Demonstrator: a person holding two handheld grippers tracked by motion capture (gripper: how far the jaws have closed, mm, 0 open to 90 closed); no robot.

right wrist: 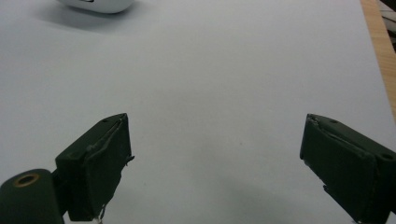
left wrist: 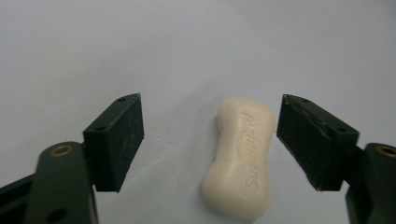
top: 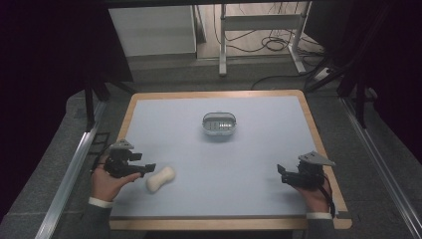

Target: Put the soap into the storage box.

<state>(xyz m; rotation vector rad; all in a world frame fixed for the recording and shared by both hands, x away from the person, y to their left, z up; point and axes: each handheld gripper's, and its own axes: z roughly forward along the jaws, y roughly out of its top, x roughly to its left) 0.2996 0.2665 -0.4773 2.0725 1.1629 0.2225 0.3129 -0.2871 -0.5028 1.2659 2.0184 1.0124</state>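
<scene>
A cream bar of soap [top: 160,179] with a pinched waist lies on the pale blue table top at the front left. My left gripper [top: 148,170] is open right beside it. In the left gripper view the soap [left wrist: 241,156] lies between the wide-apart jaws, nearer the right one, touching neither. A white and grey soap dish [top: 219,125] stands at the middle of the table, towards the back. My right gripper [top: 280,173] is open at the front right with nothing between its jaws [right wrist: 215,154]; the dish's edge [right wrist: 95,4] shows far ahead of it.
The table top [top: 249,164] has a wooden rim [top: 318,134]. Beyond the far edge stand a white desk frame [top: 259,30] and cables on the floor. Metal rails run along both sides of the table.
</scene>
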